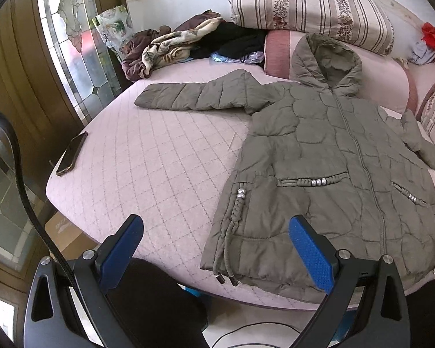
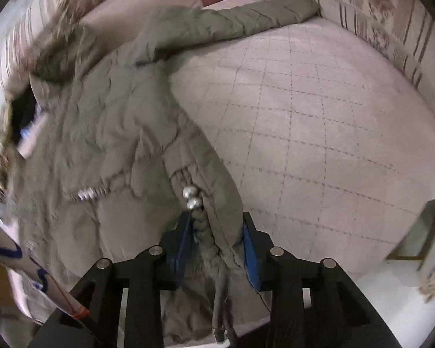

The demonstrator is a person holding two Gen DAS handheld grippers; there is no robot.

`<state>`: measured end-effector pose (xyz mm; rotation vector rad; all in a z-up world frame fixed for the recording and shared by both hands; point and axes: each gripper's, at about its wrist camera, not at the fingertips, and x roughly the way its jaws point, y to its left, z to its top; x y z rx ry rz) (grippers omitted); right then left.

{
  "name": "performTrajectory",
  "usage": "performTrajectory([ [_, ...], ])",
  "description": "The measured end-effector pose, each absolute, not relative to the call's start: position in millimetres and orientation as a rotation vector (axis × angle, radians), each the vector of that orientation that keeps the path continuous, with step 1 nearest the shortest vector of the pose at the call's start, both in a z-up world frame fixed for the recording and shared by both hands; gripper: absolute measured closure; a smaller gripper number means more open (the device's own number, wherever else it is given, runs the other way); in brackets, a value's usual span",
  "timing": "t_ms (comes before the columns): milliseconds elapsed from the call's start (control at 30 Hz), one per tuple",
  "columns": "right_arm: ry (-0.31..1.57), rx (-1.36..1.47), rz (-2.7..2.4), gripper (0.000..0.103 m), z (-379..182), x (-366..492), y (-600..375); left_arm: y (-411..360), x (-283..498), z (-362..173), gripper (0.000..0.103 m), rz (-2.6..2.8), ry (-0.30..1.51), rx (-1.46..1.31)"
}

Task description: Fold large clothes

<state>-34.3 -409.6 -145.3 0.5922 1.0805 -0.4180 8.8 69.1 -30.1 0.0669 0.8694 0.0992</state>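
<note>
Olive-green quilted hooded coat (image 1: 327, 156), zipped and laid flat, front up, on a pink quilted bedspread (image 1: 148, 168), both sleeves spread outward. No fold is visible: the task appears to be at its first grasp, with sleeves, sides and hem all left to bring in.

Left claw (image 1: 216, 249), blue-padded, stands wide open above the near bed edge; the coat's lower left corner and drawstring ends lie between and just ahead of its fingers, untouched.

Right claw (image 2: 214, 240) has closed on the coat's right side edge near the hem; its blue pads pinch the fabric and a braided cord, two silver beads (image 2: 192, 198) just ahead of the fingertips.

Obscured: the right wrist view is blurred toward its left, so the hood and far bedding there cannot be read. The right sleeve is cut off in the left wrist view. A dark phone (image 1: 72, 153) lies at the bed's far left edge, well apart from both claws.
</note>
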Motion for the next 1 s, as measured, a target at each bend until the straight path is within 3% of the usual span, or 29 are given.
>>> performTrajectory([
  [167,1.11,0.402,-0.437,0.079,-133.7,-38.0,-368.8,67.0,9.4,-31.4,0.003,0.09,0.872,0.06],
  [500,1.132,0.231,-0.454,0.08,-125.1,-44.2,-324.8,73.4,11.5,-33.8,0.003,0.104,0.883,0.018],
  [667,1.033,0.344,-0.505,0.063,-101.5,-56.6,-343.3,75.0,8.6,-31.9,0.003,0.12,0.862,0.022],
  [700,0.998,0.335,-0.523,0.061,-92.1,-58.9,-343.4,75.6,8.5,-31.2,0.003,0.128,0.854,0.024],
  [767,0.939,0.292,-0.555,0.046,-74.4,-59.9,-338.4,75.4,8.9,-29.7,0.003,0.144,0.838,0.029],
  [1000,0.851,0.12,-0.457,0.025,-38.3,-28.8,-278.9,74.3,11.2,-25.8,0.003,0.161,0.811,0.047],
])
